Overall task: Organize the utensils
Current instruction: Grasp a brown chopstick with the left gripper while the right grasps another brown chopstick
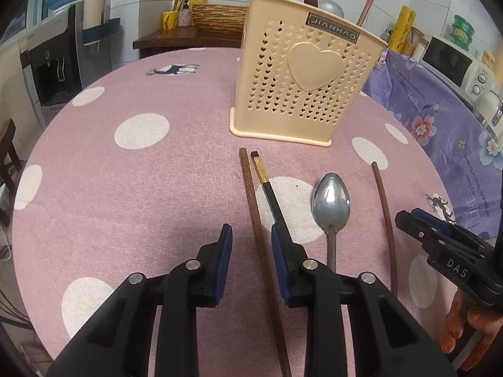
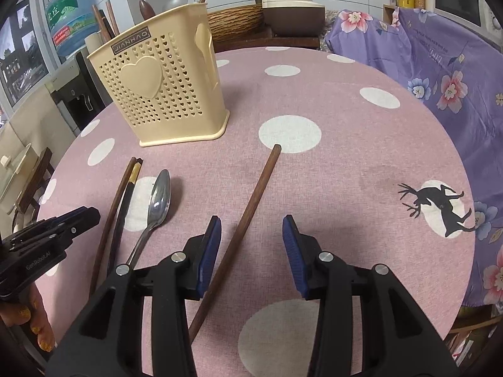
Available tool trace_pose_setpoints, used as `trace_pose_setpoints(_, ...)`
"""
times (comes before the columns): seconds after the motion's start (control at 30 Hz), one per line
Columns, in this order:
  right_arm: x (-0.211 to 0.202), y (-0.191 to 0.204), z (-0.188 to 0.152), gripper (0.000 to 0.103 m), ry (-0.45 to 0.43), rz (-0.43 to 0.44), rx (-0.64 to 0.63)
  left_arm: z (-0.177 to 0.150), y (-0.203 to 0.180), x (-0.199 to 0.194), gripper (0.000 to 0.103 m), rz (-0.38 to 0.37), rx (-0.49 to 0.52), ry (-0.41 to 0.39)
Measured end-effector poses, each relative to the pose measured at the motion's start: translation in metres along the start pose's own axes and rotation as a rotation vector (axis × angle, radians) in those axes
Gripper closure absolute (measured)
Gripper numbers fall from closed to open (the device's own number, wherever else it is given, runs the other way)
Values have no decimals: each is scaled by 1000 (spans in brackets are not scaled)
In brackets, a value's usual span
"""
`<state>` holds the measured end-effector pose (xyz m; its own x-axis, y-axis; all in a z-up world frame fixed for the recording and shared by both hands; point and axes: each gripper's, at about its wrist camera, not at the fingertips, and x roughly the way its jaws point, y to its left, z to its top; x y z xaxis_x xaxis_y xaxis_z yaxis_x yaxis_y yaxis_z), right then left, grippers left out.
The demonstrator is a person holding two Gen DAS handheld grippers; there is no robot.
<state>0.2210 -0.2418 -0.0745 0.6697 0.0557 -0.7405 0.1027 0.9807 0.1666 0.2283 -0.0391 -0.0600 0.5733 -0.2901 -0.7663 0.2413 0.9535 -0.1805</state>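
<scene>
On the pink dotted tablecloth [image 1: 125, 194] lie a brown chopstick [image 1: 250, 191], a black chopstick [image 1: 270, 188] with a gold band, a metal spoon [image 1: 331, 201] and a second brown chopstick [image 1: 387, 220]. Behind them stands the beige perforated utensil holder [image 1: 301, 81] with several handles sticking out. My left gripper [image 1: 251, 229] is low over the cloth, jaws apart around the first brown chopstick without pressing it; the black one runs past its right finger. My right gripper [image 2: 251, 220] is open around the second brown chopstick [image 2: 258, 188], with the spoon [image 2: 160, 198] and the holder [image 2: 163, 94] to its left.
A purple floral cloth [image 2: 440, 78] drapes over something at the table's right edge. A water dispenser [image 1: 53, 69] stands off the left side, and a microwave [image 1: 452, 59] at the far right. A person's fingers [image 1: 465, 330] hold the right gripper's handle.
</scene>
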Motion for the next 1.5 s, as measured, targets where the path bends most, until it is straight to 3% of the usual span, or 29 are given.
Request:
trace_pose_setpoints(0.2,3,-3,1,62,8,-7,19,0,-8,12,77,18,26,23)
trace_pose_setpoints(0.33,4,-6,2,62,15,-14,22,0,-11,15,82,85,62,11)
trace_pose_setpoints(0.63,14,-7,15,62,46,5,40,7,14,10,82,86,16,19)
trace_pose_setpoints(0.93,37,-2,31,62,74,-38,51,22,17,25,82,99,1,19)
trace_pose_setpoints(1.2,54,6,49,80,77,-69,35,38,14,37,83,124,15,19)
trace_pose_setpoints(1.5,68,9,64,92,88,-68,47,47,9,45,92,151,42,22)
